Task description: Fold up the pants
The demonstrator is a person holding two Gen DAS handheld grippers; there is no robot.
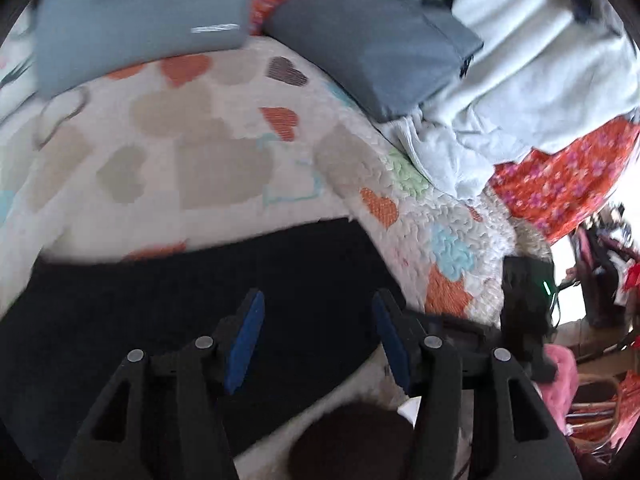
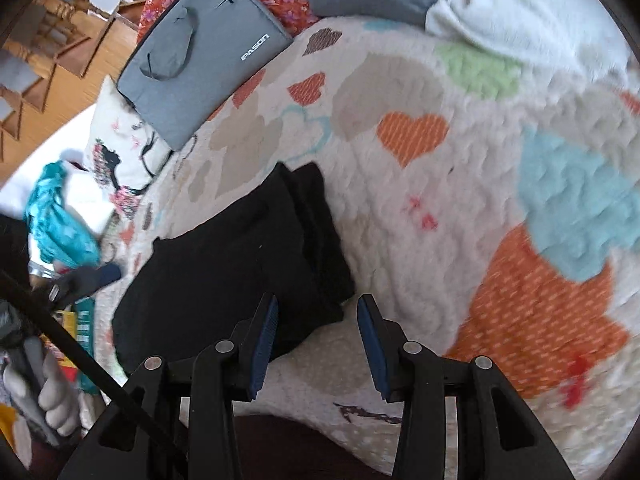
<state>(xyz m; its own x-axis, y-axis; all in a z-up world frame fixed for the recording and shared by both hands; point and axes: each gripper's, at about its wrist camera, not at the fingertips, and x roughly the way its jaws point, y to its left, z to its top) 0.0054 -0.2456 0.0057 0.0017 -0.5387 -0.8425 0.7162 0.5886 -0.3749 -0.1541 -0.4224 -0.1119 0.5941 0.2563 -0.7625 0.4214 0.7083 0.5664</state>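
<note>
Pants [image 2: 240, 264] lie folded beneath both parted hand-held grippers [image 2: 316, 344].

A bed carries everything, spread with a white quilt [image 2: 384, 208] printed in hearts (orange, beige, blue, green). Black pants [image 2: 240, 264] lie folded on it near the front edge. Farther back rest a grey laptop bag [image 2: 208, 64], a second grey bag [image 1: 372, 40], a pale towel [image 1: 520, 92] and a red floral cloth [image 1: 560, 184].
</note>
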